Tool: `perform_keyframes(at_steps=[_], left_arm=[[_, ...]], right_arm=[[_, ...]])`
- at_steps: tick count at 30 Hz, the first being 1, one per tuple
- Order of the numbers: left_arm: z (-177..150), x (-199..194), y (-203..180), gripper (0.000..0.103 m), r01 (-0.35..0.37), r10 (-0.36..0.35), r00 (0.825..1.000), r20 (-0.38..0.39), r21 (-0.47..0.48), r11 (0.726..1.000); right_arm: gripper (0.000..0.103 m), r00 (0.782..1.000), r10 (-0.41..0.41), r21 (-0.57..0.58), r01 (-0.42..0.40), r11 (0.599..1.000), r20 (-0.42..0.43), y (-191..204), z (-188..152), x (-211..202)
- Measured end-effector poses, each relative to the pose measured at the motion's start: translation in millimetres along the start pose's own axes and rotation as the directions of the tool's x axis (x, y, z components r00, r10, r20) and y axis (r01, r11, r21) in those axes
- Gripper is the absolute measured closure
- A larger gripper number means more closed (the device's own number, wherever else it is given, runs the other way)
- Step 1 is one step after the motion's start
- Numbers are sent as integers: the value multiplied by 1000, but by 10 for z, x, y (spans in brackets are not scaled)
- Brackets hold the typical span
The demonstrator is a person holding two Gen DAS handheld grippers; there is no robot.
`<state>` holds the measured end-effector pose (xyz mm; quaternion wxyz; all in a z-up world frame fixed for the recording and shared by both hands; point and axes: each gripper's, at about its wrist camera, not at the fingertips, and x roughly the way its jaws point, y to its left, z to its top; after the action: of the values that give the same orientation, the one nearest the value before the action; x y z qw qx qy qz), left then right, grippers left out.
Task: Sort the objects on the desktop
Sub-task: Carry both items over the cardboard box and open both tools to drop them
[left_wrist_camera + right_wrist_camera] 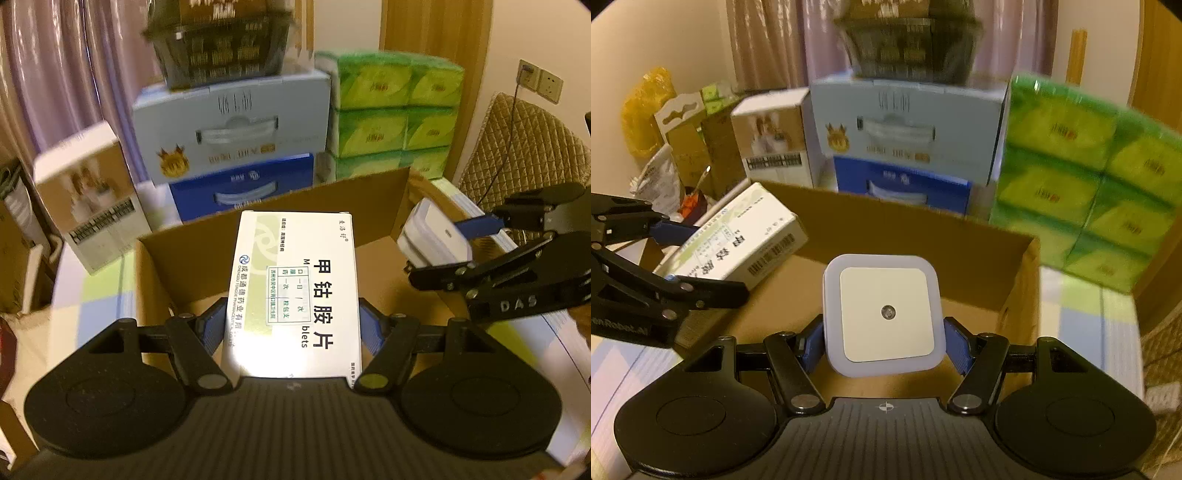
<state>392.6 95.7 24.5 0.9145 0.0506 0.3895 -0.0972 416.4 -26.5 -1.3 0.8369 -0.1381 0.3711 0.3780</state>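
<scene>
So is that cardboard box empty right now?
It looks empty: the box's visible floor is bare. The pill box and night light hang above it, and hide part of it.

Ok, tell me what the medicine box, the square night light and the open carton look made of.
Medicine box: thin coated paperboard, glossy; glare along its printed face. Night light: smooth plastic, apparently matte white face in a translucent-looking rim. Open carton: brown cardboard, dull and unprinted, probably corrugated, though no fluting shows.
</scene>
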Motion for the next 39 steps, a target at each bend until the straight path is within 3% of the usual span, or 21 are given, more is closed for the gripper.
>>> perform_keyframes(at_steps=[10, 23, 33, 39], left_arm=[[-126, 404, 9, 35, 29, -30, 999, -38, -31, 999], [-212, 163, 148, 32, -21, 22, 1000, 15, -61, 998], [-330, -325, 119, 26, -39, 44, 998, 52, -83, 996], [-475, -747, -18, 22, -49, 55, 996, 64, -91, 995]], right_arm=[[40, 998, 3, 23, -2, 1000, -55, -80, -110, 322], [37, 999, 23, 59, -20, 998, -42, -56, -104, 349], [22, 998, -27, 82, 23, 996, 53, 5, -73, -248], [18, 996, -30, 70, 24, 997, 84, 190, -208, -729]])
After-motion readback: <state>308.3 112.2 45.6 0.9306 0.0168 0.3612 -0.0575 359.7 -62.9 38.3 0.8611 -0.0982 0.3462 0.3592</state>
